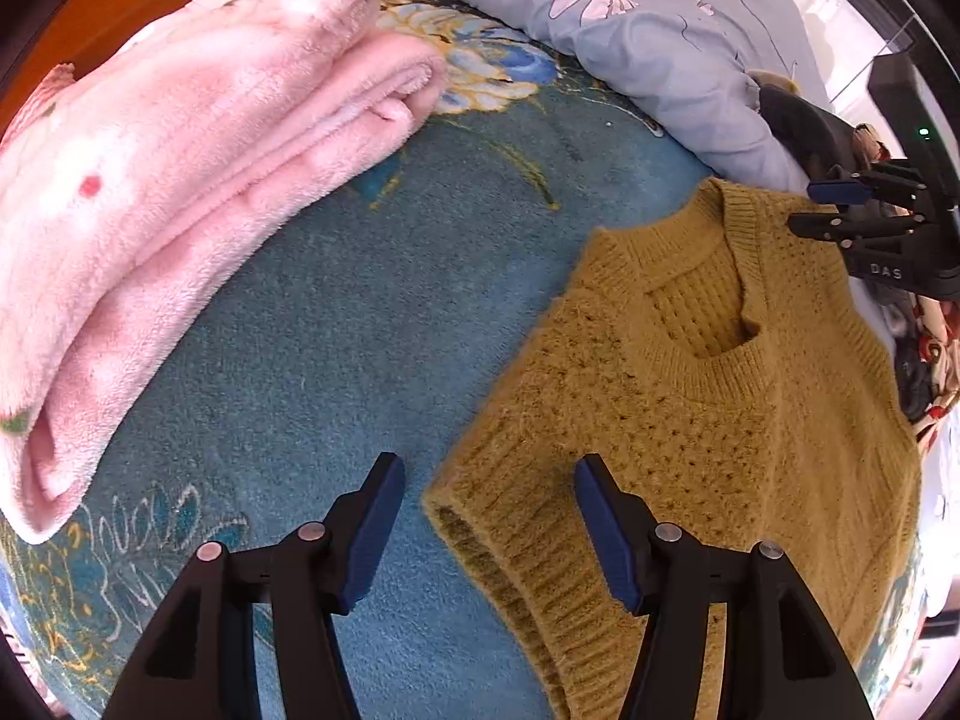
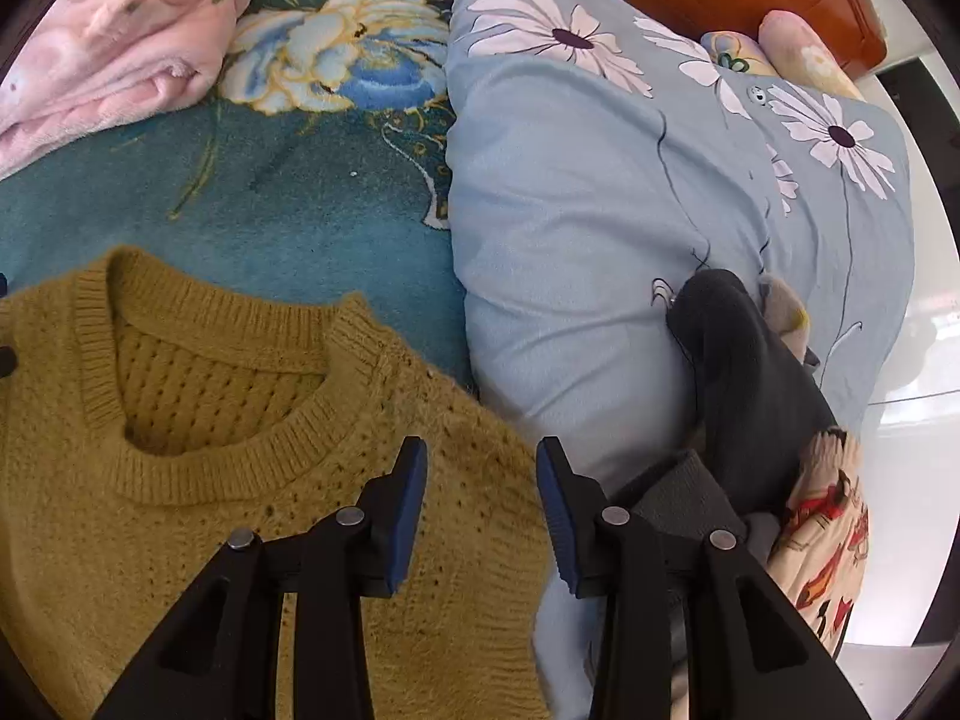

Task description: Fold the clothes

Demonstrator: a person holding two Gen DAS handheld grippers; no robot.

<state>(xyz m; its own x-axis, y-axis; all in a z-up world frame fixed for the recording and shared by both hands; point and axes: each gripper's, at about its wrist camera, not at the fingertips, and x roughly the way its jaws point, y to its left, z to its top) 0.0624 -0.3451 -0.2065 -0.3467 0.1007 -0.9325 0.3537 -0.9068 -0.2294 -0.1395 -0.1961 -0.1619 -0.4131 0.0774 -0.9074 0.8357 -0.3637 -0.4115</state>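
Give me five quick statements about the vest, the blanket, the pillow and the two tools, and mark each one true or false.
1. The vest lies flat with its neckline showing. True.
2. The left tool grips the vest's hem. False: its jaws are open, pressing on nothing.
3. The pink blanket is folded. True.
4. The pillow is plain white. False: it is light blue with daisies.
5. The right tool holds a dark garment. False: its jaws are open and empty, over the vest's edge.
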